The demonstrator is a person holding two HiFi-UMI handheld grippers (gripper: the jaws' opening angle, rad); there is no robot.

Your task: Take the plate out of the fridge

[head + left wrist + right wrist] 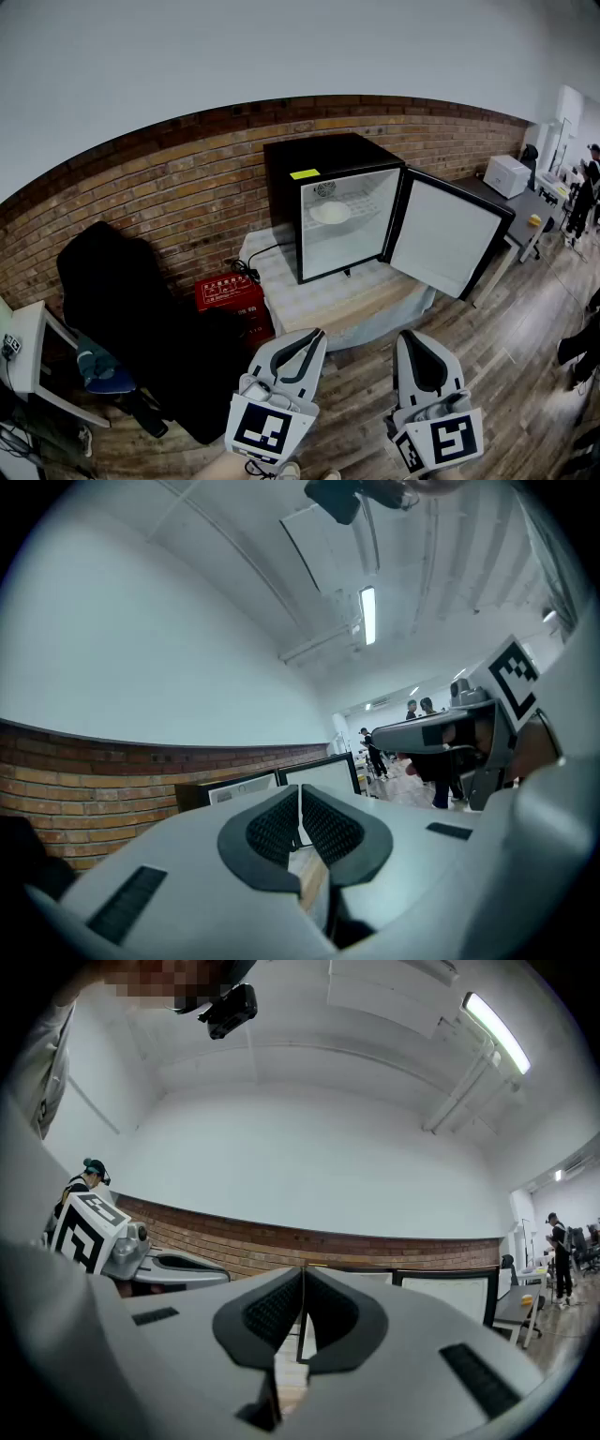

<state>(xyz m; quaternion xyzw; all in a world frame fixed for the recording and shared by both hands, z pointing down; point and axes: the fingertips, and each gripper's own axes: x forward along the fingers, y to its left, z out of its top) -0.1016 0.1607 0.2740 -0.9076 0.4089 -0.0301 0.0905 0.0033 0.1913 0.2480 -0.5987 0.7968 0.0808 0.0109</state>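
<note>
I see the left gripper [300,801] with jaws together and nothing between them. The right gripper [302,1283] is likewise closed and empty. The fridge [319,169] stands on a table [366,305] with its door [445,239] open. The plate [330,213] lies on the upper shelf inside, well apart from both grippers.

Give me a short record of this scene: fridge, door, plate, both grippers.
fridge: black, on a cloth-covered low table
door: open, swung to the right
plate: white, on the wire shelf inside
left gripper: shut, empty, well short of the fridge
right gripper: shut, empty, well short of the fridge
task state: plate not yet taken out
</note>
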